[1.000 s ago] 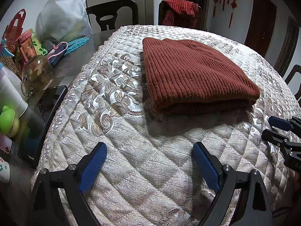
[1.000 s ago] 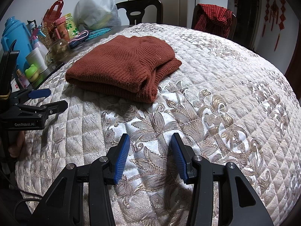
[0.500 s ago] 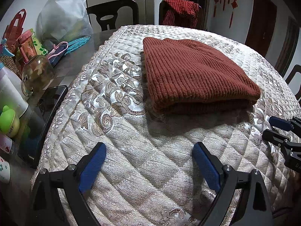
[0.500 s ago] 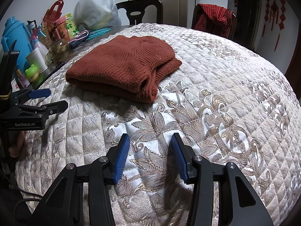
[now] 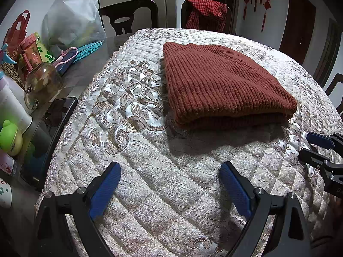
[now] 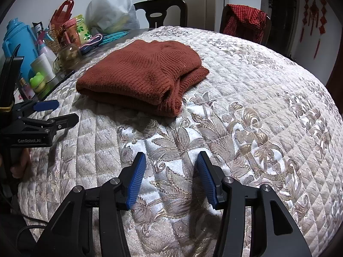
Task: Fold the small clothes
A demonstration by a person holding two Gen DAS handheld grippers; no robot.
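A rust-red knit sweater (image 5: 220, 85) (image 6: 145, 75) lies folded into a thick rectangle on the quilted cream tablecloth (image 5: 150, 171). My left gripper (image 5: 170, 168) hovers open over bare cloth just short of the sweater's near edge, with nothing between its blue pads. My right gripper (image 6: 171, 157) is over the floral pattern near the sweater's right corner, and its jaws are opening with nothing between them. Each gripper also shows in the other's view: the right gripper (image 5: 310, 147) at the right edge, the left gripper (image 6: 64, 111) at the left, held by a hand.
Clutter lines the table's left side: a glass jar (image 5: 42, 83), a dark phone (image 5: 49, 137), a green toy bottle (image 5: 9, 137), a blue flask (image 6: 19, 42) and a white plastic bag (image 5: 72, 21). Two dark chairs (image 5: 128, 15) stand behind, one draped with red checked cloth (image 5: 205, 12).
The right gripper's jaws have spread slightly wider. Both hands and the sweater have stayed where they were.
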